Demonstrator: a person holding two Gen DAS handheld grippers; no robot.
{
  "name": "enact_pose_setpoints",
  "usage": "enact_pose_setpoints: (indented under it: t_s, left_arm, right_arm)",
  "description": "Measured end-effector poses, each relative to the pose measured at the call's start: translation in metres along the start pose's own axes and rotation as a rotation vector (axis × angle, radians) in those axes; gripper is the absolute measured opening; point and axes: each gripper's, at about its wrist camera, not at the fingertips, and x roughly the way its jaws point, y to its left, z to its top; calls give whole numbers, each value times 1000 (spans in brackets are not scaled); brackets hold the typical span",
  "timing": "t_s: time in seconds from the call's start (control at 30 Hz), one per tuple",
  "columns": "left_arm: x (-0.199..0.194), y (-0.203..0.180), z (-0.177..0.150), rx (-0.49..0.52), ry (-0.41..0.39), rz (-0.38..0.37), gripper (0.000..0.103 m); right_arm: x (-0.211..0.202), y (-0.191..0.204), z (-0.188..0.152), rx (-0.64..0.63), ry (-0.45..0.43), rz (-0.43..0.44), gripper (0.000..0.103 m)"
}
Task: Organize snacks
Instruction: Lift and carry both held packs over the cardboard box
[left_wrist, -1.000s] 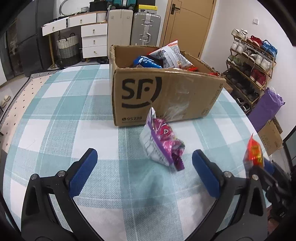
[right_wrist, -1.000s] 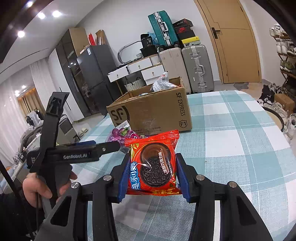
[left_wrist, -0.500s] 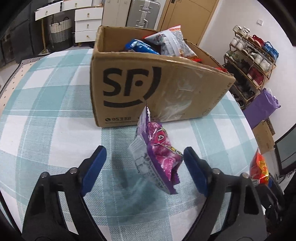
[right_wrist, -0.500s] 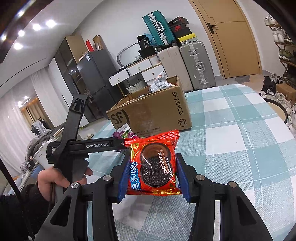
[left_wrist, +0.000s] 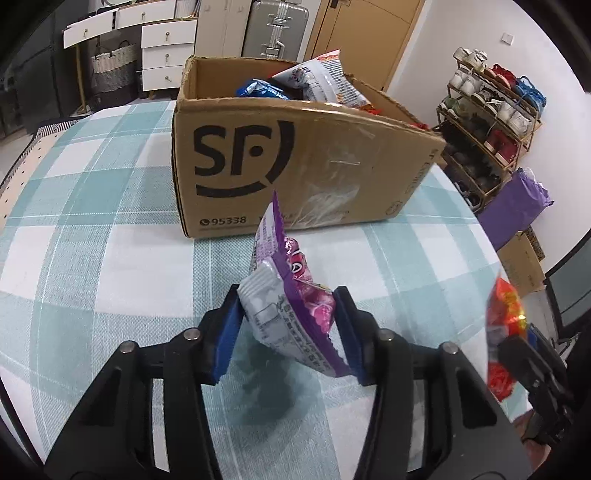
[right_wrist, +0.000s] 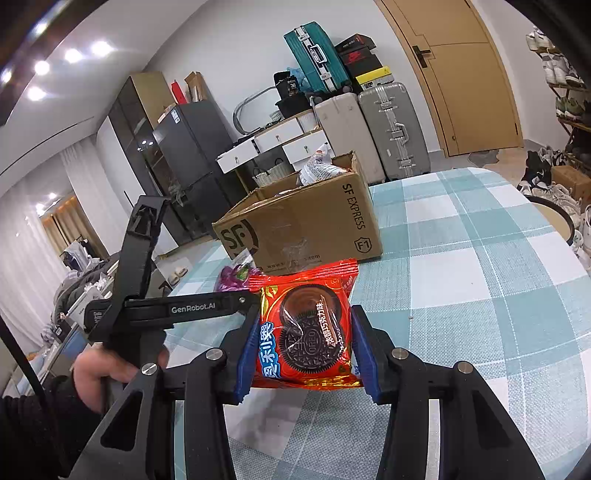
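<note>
Checked teal-and-white cloth covers the surface (left_wrist: 92, 206), the largest element we see in both views. Upon it stands a brown cardboard box (left_wrist: 295, 166), open at the top and printed with a black "SF" mark. Within the box we make out a white-and-red snack bag (left_wrist: 325, 79) leaning above the rim and a blue packet (left_wrist: 260, 89) beside it; further contents lie too deep for us to identify. Just in front of the box, the left claw (left_wrist: 288, 325) has just been closing, and its blue pads now press on both sides of a purple snack packet (left_wrist: 291, 306), which stands upright with its lower edge near the cloth. To the right and apart from the box, the right claw (right_wrist: 304, 345) is clamped narrowly on a red Oreo packet (right_wrist: 306, 328), held upright above the surface. We also see the person's left hand (right_wrist: 107, 373) gripping its tool's handle.
</note>
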Motion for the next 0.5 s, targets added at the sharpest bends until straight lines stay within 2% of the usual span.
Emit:
enact_pose_setpoints:
  t_s: [0.3,0.5]
  left_arm:
    - [-47,2,-26,37,-52,3,44]
    - [-86,-6,-47,85,-87,-6,44]
  right_arm:
    - [0,5,0,-31,-1,-9,47]
    - [-4,16,-1,-73,-19,41,47]
